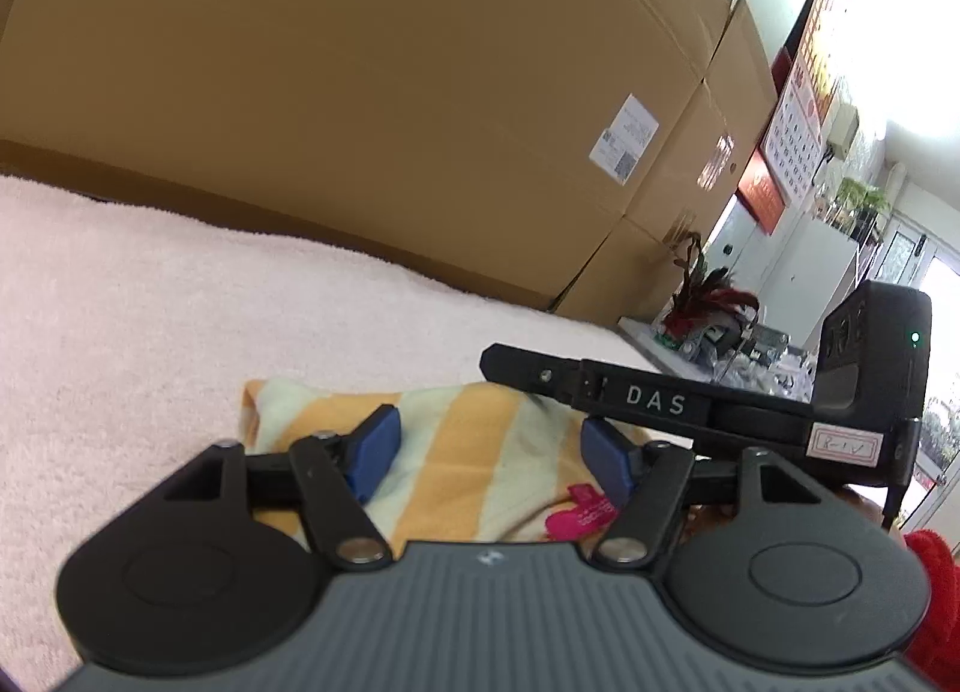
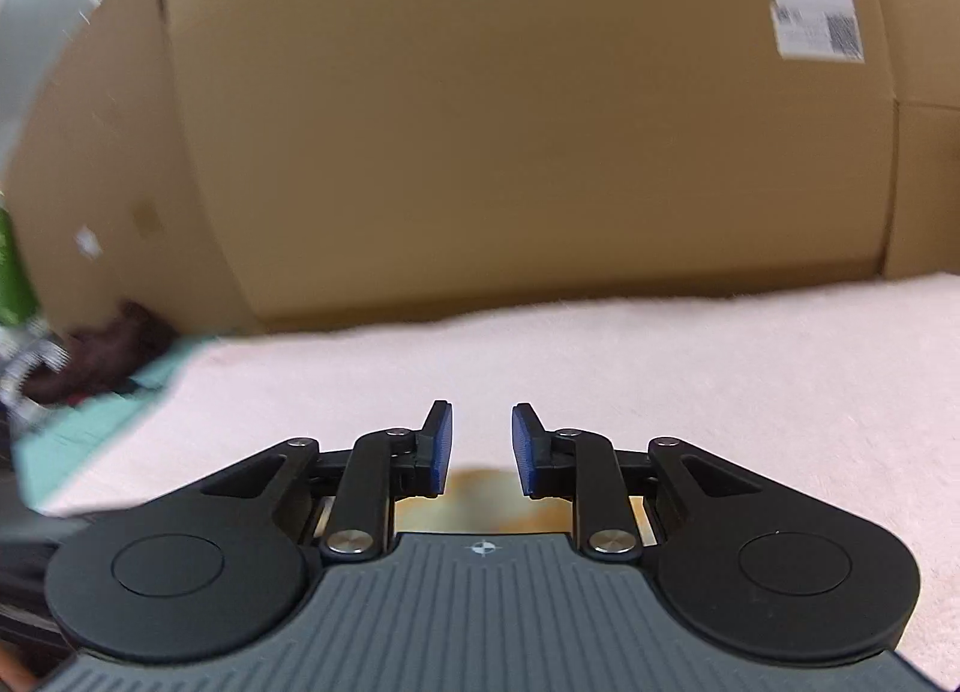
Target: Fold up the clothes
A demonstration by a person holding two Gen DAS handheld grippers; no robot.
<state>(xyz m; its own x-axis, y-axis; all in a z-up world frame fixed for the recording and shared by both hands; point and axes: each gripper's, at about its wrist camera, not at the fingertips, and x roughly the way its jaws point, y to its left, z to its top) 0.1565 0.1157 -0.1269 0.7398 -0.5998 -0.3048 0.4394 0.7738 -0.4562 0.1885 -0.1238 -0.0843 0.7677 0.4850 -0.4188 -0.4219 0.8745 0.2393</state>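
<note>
Lying on the pink blanket, the striped garment is folded into a compact bundle of yellow and pale cream bands, with a magenta tag showing at its near edge. The left gripper hangs low over it with its blue pads spread wide, one on either side of the bundle; nothing is clamped between them. Whether the pads touch the cloth cannot be told from this angle.

The right gripper crosses the left wrist view as a black bar marked "DAS", reaching in from the right over the far right corner of the garment. In its own view the right gripper is released too, its pads parted with a clear gap and gripping nothing. A yellowish patch of the garment shows just below and behind the pads, close to the gripper body; the blanket lies ahead.

A wall of cardboard boxes stands along the far edge of the blanket, one bearing a white label. A red sleeve shows at the right margin of the left view. A teal cloth, blurred, lies off the blanket's left edge in the right view.
</note>
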